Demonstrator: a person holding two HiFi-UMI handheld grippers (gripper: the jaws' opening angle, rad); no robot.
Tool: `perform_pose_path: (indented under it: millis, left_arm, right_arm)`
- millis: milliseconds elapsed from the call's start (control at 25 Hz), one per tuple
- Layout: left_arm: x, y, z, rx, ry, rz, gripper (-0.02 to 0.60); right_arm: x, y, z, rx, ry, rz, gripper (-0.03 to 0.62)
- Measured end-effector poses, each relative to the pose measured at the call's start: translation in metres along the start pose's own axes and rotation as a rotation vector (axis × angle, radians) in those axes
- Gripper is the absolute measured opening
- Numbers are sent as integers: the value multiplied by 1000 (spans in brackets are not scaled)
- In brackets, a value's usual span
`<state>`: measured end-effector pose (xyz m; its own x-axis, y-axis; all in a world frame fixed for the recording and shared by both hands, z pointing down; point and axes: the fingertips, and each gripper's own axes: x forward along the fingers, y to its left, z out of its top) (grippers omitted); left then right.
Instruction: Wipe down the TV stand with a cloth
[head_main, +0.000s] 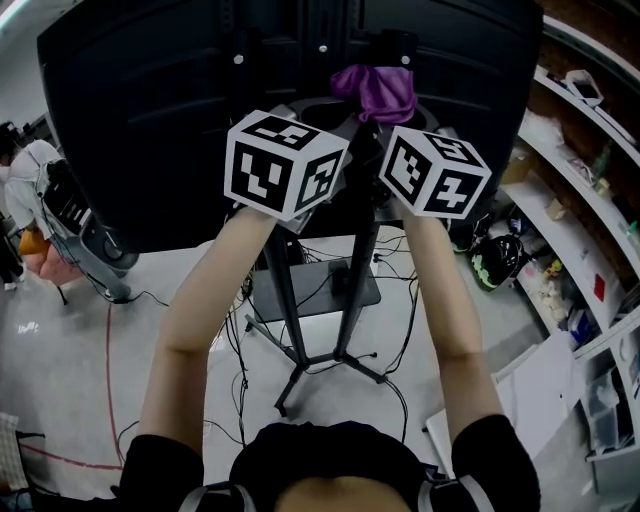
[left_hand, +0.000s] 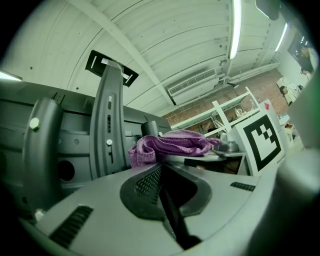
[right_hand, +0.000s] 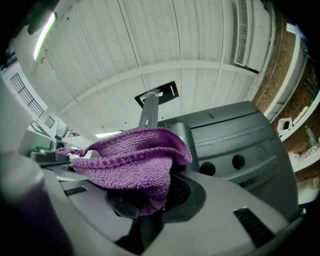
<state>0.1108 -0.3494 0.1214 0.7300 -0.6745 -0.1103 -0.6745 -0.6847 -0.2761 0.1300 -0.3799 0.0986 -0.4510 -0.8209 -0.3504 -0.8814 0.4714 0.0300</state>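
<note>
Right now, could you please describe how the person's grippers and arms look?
The left gripper and right gripper each have a smooth grey body with a dark textured inset, and each carries a white cube with black square markers. The person wears black short sleeves.

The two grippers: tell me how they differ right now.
The left gripper is shut with nothing between its jaws; the right gripper is shut on the purple cloth. The cloth drapes over the right gripper's jaws, but lies apart from the left gripper, off to its right. Both are held up at the back of the TV.
</note>
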Motion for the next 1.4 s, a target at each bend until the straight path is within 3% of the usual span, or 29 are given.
perform_pose_path:
  millis: [640,1400]
  left_arm:
    - [60,-64,41,16,-53,-80,6]
    - [69,-60,28,37,2,-13,6]
  right_arm:
    - [-33,-88,45,-54,-49,-56,64]
    - [5,-122,45,-80,-4,-27,64]
